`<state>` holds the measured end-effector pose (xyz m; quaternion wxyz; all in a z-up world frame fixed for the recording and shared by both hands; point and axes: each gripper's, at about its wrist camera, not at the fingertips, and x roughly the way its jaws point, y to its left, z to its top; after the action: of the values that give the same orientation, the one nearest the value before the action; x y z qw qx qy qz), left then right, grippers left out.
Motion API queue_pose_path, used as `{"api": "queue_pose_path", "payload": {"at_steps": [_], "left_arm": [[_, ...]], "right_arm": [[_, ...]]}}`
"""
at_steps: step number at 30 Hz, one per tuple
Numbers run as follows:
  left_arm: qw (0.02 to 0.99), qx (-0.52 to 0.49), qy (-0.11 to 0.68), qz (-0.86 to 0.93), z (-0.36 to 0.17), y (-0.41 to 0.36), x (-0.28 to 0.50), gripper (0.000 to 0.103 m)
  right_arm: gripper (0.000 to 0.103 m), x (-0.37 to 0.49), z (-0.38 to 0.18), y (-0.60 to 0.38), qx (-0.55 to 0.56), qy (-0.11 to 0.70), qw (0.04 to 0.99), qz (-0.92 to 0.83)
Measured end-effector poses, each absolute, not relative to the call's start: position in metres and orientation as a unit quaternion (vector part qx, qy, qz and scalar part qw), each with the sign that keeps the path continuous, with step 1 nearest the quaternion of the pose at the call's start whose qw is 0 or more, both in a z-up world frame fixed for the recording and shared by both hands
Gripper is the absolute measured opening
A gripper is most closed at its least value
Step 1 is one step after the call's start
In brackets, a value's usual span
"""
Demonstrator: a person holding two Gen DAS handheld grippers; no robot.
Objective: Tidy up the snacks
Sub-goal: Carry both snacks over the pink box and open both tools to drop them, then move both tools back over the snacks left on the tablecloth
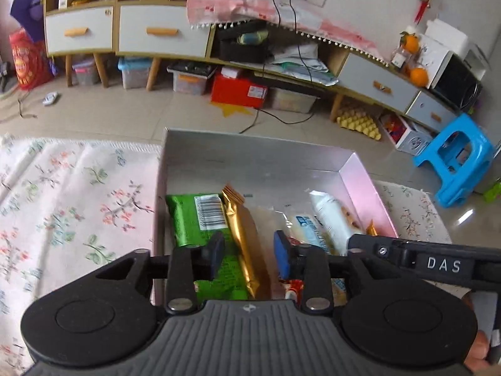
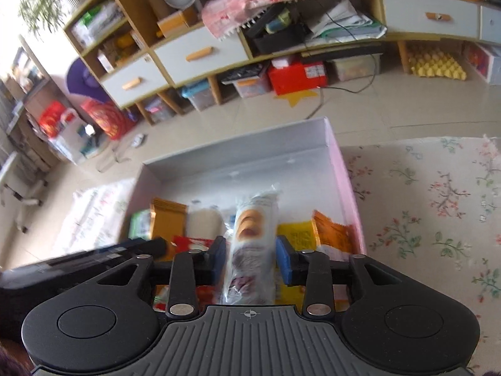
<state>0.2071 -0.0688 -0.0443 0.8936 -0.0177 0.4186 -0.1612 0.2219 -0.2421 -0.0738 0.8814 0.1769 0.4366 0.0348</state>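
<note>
Snacks in mixed wrappers lie in a shallow white cardboard box (image 1: 256,163) that sits on a floral-patterned pale tablecloth (image 1: 72,206). My left claw (image 1: 249,250) hangs over the near end of the box with its blue-padded fingers spread apart and nothing between them. Under it lie a green foil packet with a white barcode label (image 1: 188,219) against the box's left wall and a long gold foil bar (image 1: 245,241) overlapping the packet's right edge. To the right of the bar are a clear pouch and a white-and-blue wrapped packet (image 1: 332,216), near the pinkish right wall.

My right claw (image 2: 250,257), seen from its own wrist camera, has a clear plastic sleeve of round brown biscuits (image 2: 253,238) standing between its blue pads (image 2: 283,258); whether the pads press the sleeve I cannot tell, as the frame is blurred. The sleeve points away along the fingers, over the box interior. Beside it lie an orange crinkled wrapper (image 2: 335,235) near the right wall and a yellow packet (image 2: 297,235) between them. The black body of my right tool (image 1: 438,263) crosses the lower right of the left wrist view.
</note>
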Motion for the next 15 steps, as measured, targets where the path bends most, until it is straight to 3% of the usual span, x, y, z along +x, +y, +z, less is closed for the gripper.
{"api": "queue_pose_path", "payload": {"at_steps": [6,8,10,12,15], "left_arm": [[0.896,-0.014,0.415,-0.155,-0.027,-0.069,0.193,0.039],[0.900,0.002,0.413,-0.138,-0.022,-0.069,0.185,0.047],[0.906,0.026,0.409,-0.108,-0.016,-0.067,0.175,0.062],[0.909,0.043,0.405,-0.087,-0.010,-0.063,0.164,0.063],[0.912,0.019,0.403,-0.080,-0.001,-0.050,0.153,0.073]], "right_arm": [[0.035,0.208,-0.035,-0.242,0.187,0.423,0.886,0.045],[0.038,0.197,-0.019,-0.236,0.171,0.418,0.891,0.050],[0.046,0.181,-0.007,-0.232,0.161,0.411,0.896,0.057],[0.053,0.164,0.001,-0.230,0.148,0.405,0.900,0.062],[0.059,0.140,0.001,-0.234,0.146,0.407,0.900,0.057]]}}
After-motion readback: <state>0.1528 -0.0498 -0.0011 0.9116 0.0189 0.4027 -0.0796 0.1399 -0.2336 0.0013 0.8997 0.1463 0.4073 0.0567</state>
